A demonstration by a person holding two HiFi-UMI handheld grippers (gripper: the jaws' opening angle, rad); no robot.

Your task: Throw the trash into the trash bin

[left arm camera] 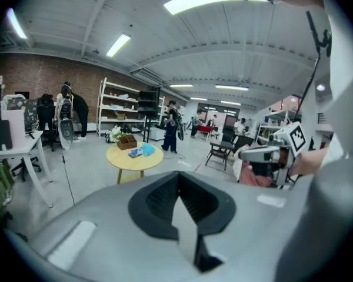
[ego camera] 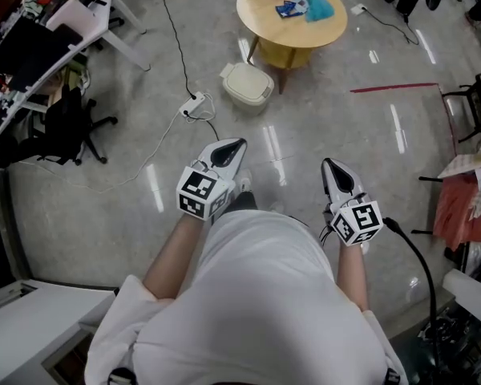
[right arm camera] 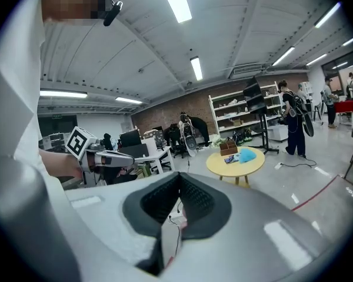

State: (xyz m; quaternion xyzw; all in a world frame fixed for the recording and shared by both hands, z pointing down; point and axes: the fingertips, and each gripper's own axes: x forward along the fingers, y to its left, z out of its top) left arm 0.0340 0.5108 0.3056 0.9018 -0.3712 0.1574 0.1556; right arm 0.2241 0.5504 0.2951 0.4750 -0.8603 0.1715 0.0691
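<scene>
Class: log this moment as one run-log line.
left gripper: shut, empty | right gripper: shut, empty | blue trash: on round table | trash bin: beside table

Grey floor [ego camera: 321,127]: polished, glossy, streaked with light reflections. Round yellow wooden desk [ego camera: 260,18]: smooth, matt top. Beige lidded trash bin [ego camera: 246,85]: smooth plastic. Left tongs [ego camera: 234,147]: glossy white plastic shell, with black ribbed matt pads [left arm camera: 159,201].
</scene>
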